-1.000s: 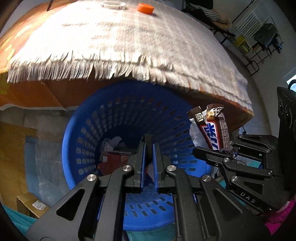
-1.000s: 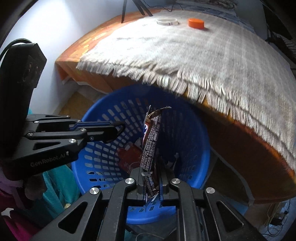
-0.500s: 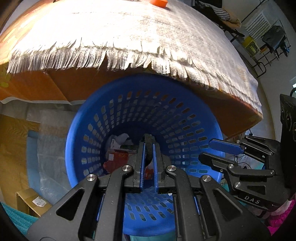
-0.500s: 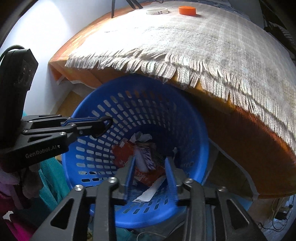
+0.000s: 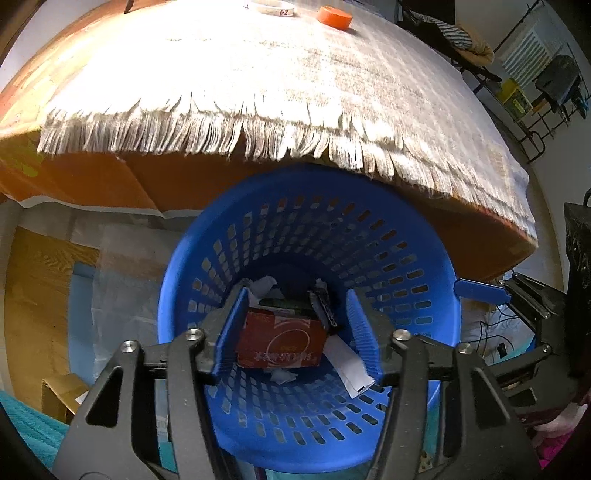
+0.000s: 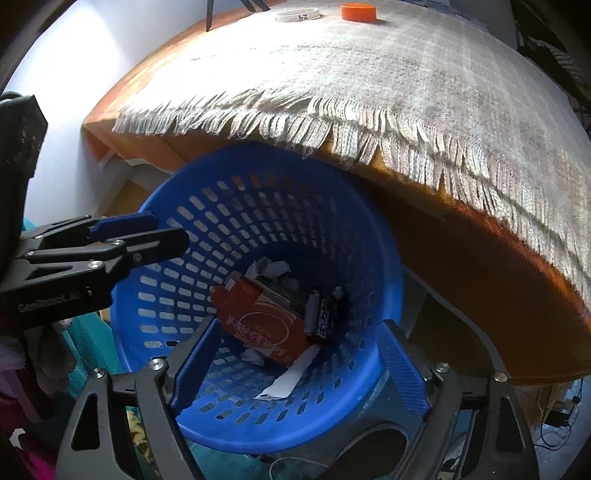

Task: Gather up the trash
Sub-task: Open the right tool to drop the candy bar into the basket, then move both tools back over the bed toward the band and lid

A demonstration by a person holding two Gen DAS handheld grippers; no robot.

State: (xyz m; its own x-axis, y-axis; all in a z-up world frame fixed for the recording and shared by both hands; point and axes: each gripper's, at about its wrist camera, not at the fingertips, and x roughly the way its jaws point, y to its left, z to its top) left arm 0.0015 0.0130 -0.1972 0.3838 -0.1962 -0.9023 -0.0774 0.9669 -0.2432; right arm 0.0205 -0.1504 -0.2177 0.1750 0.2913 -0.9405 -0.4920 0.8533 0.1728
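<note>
Left wrist view: left gripper point(image 5: 297, 332) and right gripper point(image 6: 295, 373) both spread, empty, above the basket point(image 5: 436, 266). Remaining orange cap point(image 5: 334, 16): light, rigid; pinch across its rim.

Blue slotted basket point(image 5: 413, 258) sits tucked partly under the table edge, mouth tipped toward the cameras. Down at its bottom lies a red carton point(image 5: 282, 341), flat, white circle print facing up. Just beside it on the right rests a candy bar wrapper point(image 6: 319, 319), dark with blue and white lettering, lying against the carton's edge. A white paper strip point(image 6: 291, 376) pokes out from under the carton, and crumpled white scraps point(image 5: 264, 286) sit behind it
</note>
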